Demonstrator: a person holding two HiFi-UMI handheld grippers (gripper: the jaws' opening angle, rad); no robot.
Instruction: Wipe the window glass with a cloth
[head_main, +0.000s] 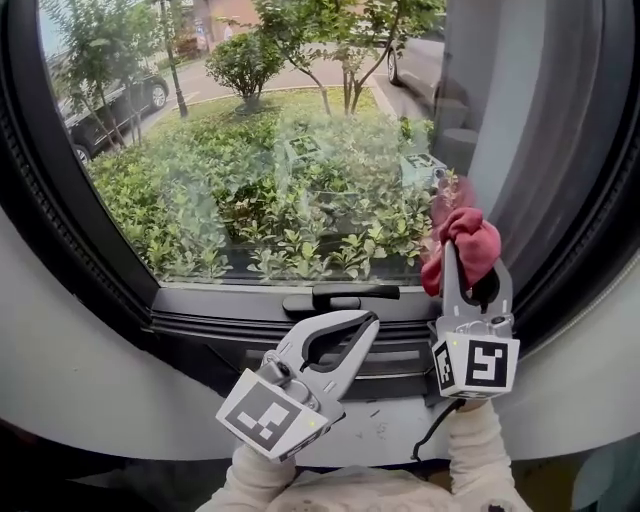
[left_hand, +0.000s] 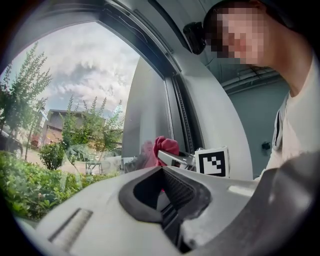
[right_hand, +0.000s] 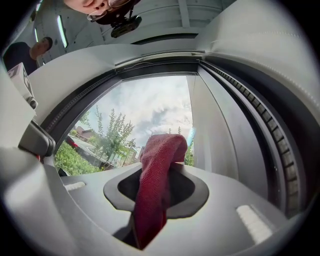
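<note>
Window glass (head_main: 280, 150); cloth (head_main: 465, 245) near right edge

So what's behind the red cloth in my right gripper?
The window glass, with green shrubs outside. The cloth, clamped in the right hand-held gripper, sits near the lower right corner and covers that patch of pane. Whether it touches the pane can't be told.

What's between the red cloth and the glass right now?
Nothing visible. The right gripper holds the red cloth at the lower right of the window glass. The left gripper sits lower, by the window handle, off to the side.
</note>
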